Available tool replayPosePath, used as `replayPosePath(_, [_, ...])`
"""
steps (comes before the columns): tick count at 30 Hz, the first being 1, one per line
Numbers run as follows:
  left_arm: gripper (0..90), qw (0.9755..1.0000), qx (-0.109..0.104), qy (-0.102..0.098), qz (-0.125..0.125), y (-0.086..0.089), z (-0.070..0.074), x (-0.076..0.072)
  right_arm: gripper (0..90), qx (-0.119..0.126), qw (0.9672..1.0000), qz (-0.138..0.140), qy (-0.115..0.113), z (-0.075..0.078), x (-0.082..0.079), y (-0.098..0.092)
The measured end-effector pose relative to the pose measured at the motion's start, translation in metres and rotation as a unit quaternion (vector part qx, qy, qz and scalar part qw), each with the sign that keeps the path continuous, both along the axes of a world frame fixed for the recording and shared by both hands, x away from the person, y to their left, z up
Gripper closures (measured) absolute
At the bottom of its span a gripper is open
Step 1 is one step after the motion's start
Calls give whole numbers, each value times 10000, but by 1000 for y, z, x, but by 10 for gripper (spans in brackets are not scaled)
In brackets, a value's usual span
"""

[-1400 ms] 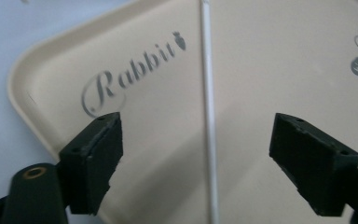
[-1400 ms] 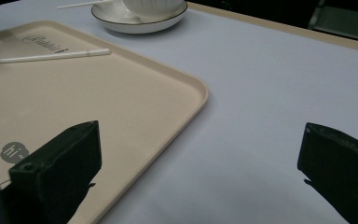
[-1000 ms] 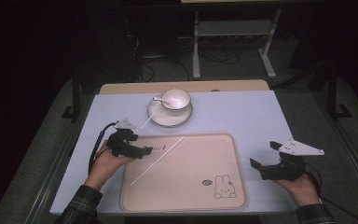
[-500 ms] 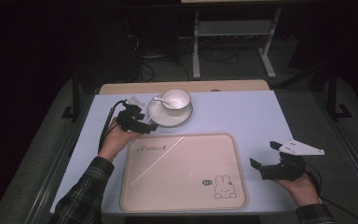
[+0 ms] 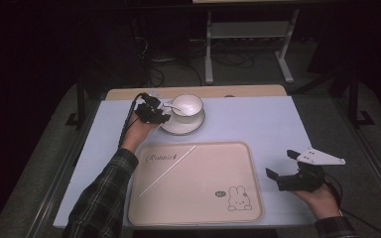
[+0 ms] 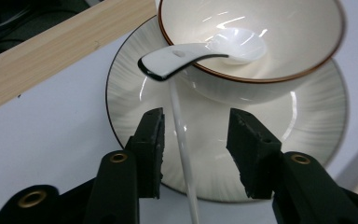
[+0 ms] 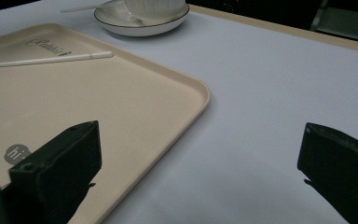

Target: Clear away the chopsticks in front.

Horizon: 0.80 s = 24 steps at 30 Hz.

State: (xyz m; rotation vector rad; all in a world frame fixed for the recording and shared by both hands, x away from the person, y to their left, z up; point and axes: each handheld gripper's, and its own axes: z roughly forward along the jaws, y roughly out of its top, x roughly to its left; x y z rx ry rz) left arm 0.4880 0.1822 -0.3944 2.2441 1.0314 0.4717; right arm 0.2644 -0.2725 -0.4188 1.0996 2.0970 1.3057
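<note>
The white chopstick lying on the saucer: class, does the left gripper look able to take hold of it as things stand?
Probably yes. The left gripper has just been closing, and the white chopstick already runs between its jaws, apart from both pads. Nothing blocks the gap; the spoon rests higher, on the bowl.

Left gripper [image 5: 151,110] at the bowl [image 5: 187,105] on its saucer [image 5: 182,127].
Its fingers have just been closing; the right gripper [image 5: 297,173] rests beside the tray [image 5: 198,183] on the counter [image 5: 258,119].
</note>
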Motion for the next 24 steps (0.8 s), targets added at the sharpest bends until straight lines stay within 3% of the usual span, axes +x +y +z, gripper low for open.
replayPosePath(7, [641, 9996, 203, 160, 131, -9, -13, 15, 0, 45, 10000, -10, -3, 0, 0, -1])
replayPosePath(12, [705, 9992, 246, 197, 250, -11, -22, 19, 0, 58, 10000, 13, -2, 0, 0, -1])
replayPosePath(15, [715, 9987, 378, 218, 281, -12, -26, 21, 0, 60, 10000, 13, 0, 1, 0, -1])
replayPosePath(19, [826, 9985, 323, 156, 423, -12, -28, 22, 0, 66, 10000, 12, -16, 1, -1, -1])
replayPosePath(22, [841, 9981, 355, 88, 504, -13, -28, 22, 0, 66, 10000, 11, -20, 1, -1, -1])
replayPosePath(24, [845, 9978, 268, 67, 595, -13, -27, 22, 0, 70, 10000, 15, -27, 1, -1, -1])
